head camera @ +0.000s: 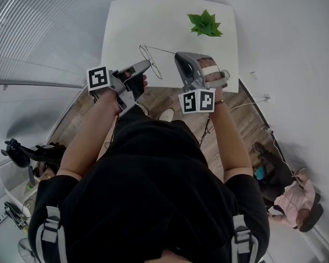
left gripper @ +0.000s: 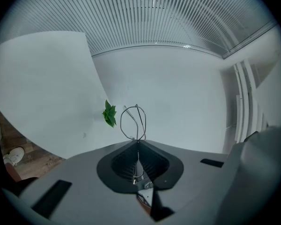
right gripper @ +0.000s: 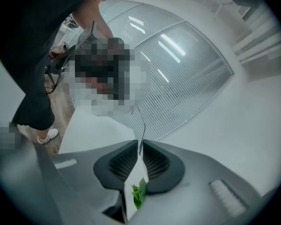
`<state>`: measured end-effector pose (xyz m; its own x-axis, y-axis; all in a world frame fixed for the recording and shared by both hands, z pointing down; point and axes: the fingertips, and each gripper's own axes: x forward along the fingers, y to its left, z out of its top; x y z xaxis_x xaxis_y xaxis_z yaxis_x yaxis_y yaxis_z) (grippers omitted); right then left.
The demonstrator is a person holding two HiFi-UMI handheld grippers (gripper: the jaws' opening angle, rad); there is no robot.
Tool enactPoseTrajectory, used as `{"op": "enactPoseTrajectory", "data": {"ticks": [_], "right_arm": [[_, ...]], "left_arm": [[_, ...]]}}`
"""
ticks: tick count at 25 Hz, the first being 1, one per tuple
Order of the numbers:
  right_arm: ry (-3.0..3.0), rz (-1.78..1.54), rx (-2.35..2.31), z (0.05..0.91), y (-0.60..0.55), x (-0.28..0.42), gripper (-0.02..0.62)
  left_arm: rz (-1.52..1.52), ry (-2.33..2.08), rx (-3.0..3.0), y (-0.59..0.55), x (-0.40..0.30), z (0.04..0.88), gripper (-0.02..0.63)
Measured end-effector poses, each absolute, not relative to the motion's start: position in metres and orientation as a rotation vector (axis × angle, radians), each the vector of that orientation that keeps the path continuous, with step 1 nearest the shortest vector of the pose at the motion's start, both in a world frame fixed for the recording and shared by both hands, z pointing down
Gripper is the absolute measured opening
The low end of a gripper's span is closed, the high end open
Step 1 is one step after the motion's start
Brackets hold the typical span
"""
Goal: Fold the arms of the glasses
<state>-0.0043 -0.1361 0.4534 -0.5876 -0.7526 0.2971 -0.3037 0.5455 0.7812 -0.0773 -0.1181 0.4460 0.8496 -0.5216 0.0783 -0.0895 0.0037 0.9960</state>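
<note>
Thin wire-framed glasses (head camera: 149, 58) hang in the air over the near edge of the white table (head camera: 126, 32), held between both grippers. My left gripper (head camera: 148, 64) is shut on the frame beside the lenses. In the left gripper view the round rims (left gripper: 133, 122) stand up just past its closed jaws (left gripper: 137, 142). My right gripper (head camera: 177, 55) comes in from the right and is shut on the end of one thin arm (right gripper: 143, 128), which sticks out beyond its tips (right gripper: 141, 144). That arm (head camera: 163, 51) runs straight out from the lenses, unfolded.
A small green plant (head camera: 205, 24) sits on the table's far right part. Slatted blinds (head camera: 38, 32) line the left side. Wooden floor, a white shoe (head camera: 166, 114) and a cable (head camera: 247, 104) lie below the table's near edge. Another person (head camera: 296, 199) sits at the lower right.
</note>
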Motion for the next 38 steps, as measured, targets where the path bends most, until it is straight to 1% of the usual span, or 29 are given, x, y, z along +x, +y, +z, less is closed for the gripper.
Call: {"op": "enactPoseTrajectory", "data": {"ticks": [27,34,38], "right_arm": [[-2.233,-0.964,0.709,0.451,-0.1,-0.049,0.046],[-2.239,-0.968,0.664,0.457,-0.099,-0.052,0.055],[-2.261,-0.924,0.665,0.458,-0.1,-0.052,0.072]], "left_arm": [[-0.431,-0.528,1.554,-0.137,-0.094,0.432,0.014],[-0.438,-0.528,1.553,-0.138,-0.095,0.433,0.014],[-0.43,-0.537,1.559,-0.139,-0.096,0.435,0.014]]}}
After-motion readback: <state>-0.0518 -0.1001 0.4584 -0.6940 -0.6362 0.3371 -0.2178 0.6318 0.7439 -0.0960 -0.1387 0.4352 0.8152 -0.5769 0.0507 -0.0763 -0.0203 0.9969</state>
